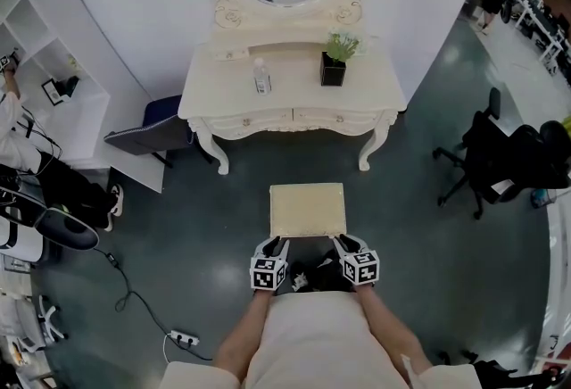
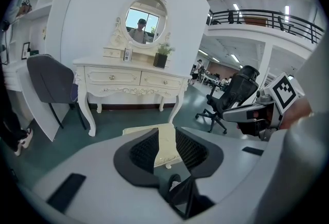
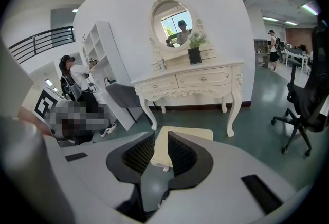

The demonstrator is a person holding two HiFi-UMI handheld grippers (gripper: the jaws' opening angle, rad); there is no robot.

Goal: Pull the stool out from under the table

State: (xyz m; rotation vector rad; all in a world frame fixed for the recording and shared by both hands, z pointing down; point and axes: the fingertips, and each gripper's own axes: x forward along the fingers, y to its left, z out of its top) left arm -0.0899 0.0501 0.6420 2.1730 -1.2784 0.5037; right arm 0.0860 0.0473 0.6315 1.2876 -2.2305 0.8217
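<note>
The cream stool (image 1: 308,209) stands on the dark floor, out in front of the white dressing table (image 1: 294,115), with a gap between them. My left gripper (image 1: 278,242) holds its near left corner and my right gripper (image 1: 342,240) its near right corner. In the left gripper view the stool's edge (image 2: 165,145) runs between the black pads (image 2: 143,151), which press on it. In the right gripper view the stool's edge (image 3: 160,147) is likewise clamped between the pads (image 3: 181,153). The right gripper (image 2: 267,110) also shows in the left gripper view.
A bottle (image 1: 260,75) and a potted plant (image 1: 335,57) stand on the table. A grey chair (image 1: 147,133) is at the table's left, a black office chair (image 1: 495,155) at the right. A cable and power strip (image 1: 183,339) lie on the floor near left. A person sits far left.
</note>
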